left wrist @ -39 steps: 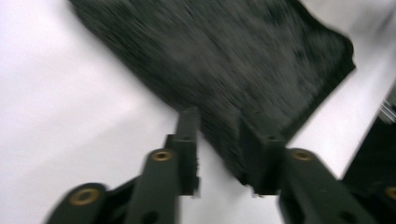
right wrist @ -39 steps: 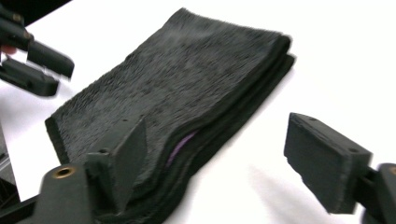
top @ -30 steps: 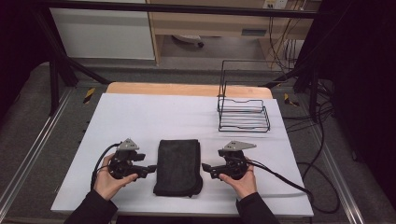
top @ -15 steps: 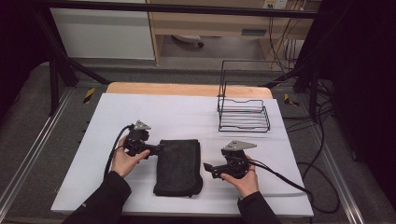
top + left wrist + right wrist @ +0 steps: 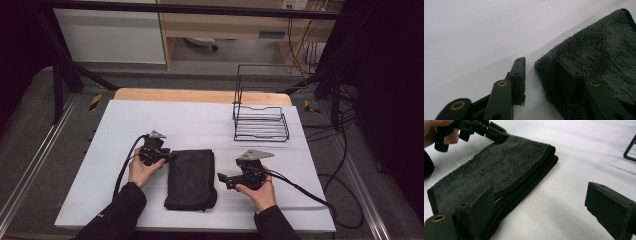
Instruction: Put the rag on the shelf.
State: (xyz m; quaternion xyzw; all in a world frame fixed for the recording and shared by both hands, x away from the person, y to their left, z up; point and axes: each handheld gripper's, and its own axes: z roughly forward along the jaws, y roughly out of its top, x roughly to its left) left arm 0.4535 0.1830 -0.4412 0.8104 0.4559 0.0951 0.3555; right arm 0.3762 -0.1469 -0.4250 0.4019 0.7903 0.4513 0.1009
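A folded black towel [image 5: 191, 177] lies on the white table top [image 5: 200, 120], near the front. My left gripper [image 5: 169, 156] is at the towel's far left corner. In the left gripper view it [image 5: 544, 72] is open: one jaw is over the bare table, the other over the towel [image 5: 599, 50], with the towel's edge between them. My right gripper [image 5: 223, 179] hovers just right of the towel, open wide. In the right gripper view it [image 5: 544, 207] has only bare table between its jaws, its left jaw beside the towel [image 5: 499, 167], and the left gripper [image 5: 496, 133] shows at the far corner.
A black wire basket [image 5: 260, 122] stands at the back right of the table; a corner of the basket [image 5: 630, 150] shows in the right gripper view. Cables trail from both grippers. The table's wooden edge [image 5: 200, 95] runs along the back.
My left gripper has moved away from the person and to the right, from beside the towel's middle to its far left corner. The right gripper has hardly moved.
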